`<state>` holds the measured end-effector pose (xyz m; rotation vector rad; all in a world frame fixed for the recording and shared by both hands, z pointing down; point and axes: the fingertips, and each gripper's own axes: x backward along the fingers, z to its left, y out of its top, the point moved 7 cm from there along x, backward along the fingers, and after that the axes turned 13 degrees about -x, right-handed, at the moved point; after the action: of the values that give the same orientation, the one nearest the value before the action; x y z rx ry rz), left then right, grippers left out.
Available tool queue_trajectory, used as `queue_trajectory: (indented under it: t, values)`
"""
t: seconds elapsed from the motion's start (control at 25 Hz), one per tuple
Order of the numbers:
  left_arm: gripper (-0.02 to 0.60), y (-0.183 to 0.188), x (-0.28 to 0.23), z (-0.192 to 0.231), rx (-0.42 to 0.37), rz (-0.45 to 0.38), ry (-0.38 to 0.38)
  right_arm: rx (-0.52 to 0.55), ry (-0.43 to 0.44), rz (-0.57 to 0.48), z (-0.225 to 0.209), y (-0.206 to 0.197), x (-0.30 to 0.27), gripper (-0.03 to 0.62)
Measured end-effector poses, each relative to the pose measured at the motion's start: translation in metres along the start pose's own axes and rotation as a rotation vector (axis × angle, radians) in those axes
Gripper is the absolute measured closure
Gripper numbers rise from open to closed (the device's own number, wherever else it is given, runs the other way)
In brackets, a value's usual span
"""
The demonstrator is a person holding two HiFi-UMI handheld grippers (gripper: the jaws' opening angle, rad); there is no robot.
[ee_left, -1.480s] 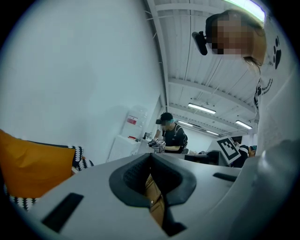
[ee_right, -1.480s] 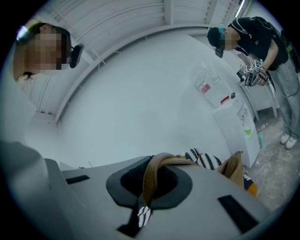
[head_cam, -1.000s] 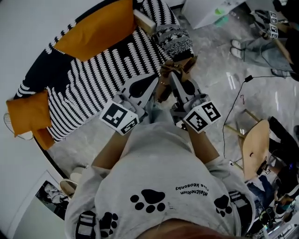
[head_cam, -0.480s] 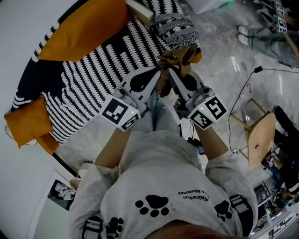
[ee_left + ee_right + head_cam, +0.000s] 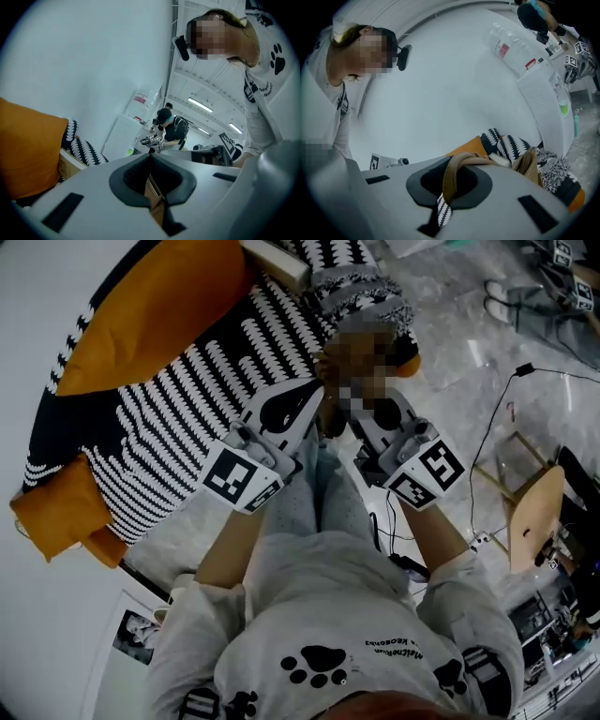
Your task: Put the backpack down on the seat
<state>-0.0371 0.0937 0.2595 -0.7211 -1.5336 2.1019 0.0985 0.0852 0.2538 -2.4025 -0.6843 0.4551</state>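
The backpack, black and white knit with an orange base, hangs by its brown straps at the right end of the striped sofa seat. I cannot tell whether it rests on anything. My left gripper is shut on one strap, seen as a brown band in the left gripper view between the closed jaws. My right gripper is shut on the other strap, which loops over its jaws. The backpack shows just beyond, in front of the sofa.
Two orange cushions lie on the sofa, and a book sits at its far end. A wooden chair and a cable are on the floor to the right. Another person stands by a white cabinet.
Both grippers have sunk together with the backpack hanging from them. The sofa and its cushions now show larger and closer. Both grips on the straps are unchanged.
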Motion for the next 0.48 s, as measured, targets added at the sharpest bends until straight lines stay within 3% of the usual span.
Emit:
queue_trajectory:
  t: [0.48]
  values:
    - [0.562, -0.046, -0.016, 0.045, -0.004, 0.025, 0.004, 0.017, 0.002, 0.048, -0.046, -0.017, -0.042, 0.563]
